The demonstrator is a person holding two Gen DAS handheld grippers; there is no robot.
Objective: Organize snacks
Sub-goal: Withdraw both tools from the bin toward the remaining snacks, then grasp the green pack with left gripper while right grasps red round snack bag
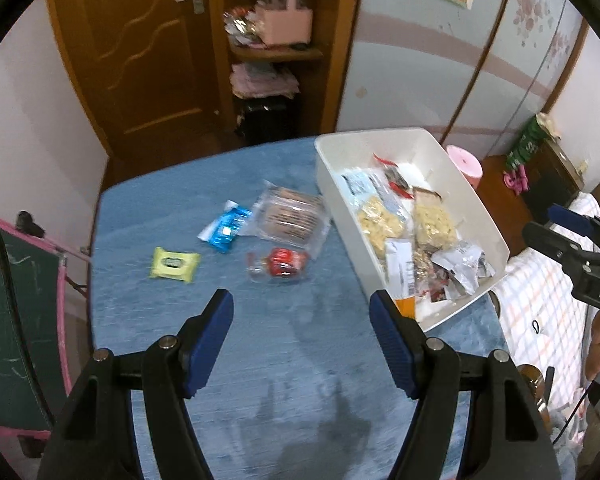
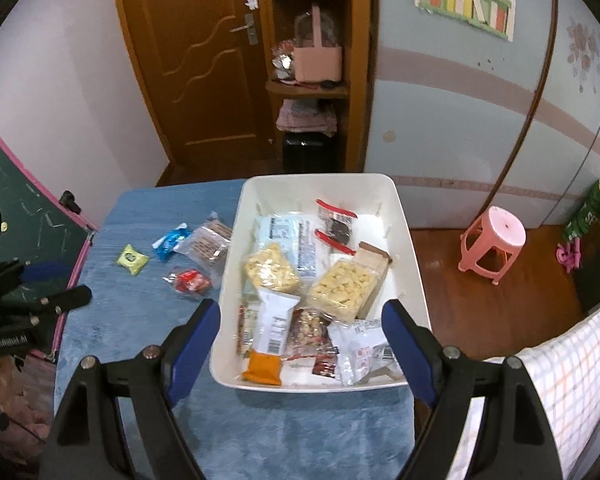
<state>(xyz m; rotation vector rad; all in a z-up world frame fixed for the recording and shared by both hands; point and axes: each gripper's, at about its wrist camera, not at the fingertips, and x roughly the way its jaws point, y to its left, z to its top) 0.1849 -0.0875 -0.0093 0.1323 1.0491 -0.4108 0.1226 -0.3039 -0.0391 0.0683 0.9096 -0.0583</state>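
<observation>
A white bin (image 1: 478, 200) (image 2: 410, 240) stands on the blue table (image 1: 219, 340) (image 2: 139, 280) and holds several snack packets. Left of it on the table lie a yellow-green packet (image 1: 174, 264) (image 2: 131, 258), a blue packet (image 1: 225, 227) (image 2: 171, 242), a clear pack of brown biscuits (image 1: 289, 216) (image 2: 207, 246) and a red snack in clear wrap (image 1: 281, 263) (image 2: 190, 281). My left gripper (image 1: 302, 312) is open and empty, hovering just short of the red snack. My right gripper (image 2: 300, 320) is open and empty above the bin's near end.
A pink stool (image 2: 494, 242) stands on the wooden floor right of the table. A checked cloth (image 2: 568, 380) lies at the right. A green chalkboard (image 2: 23, 216) stands at the table's left edge. A door (image 2: 195, 60) and shelves (image 2: 312, 80) are behind.
</observation>
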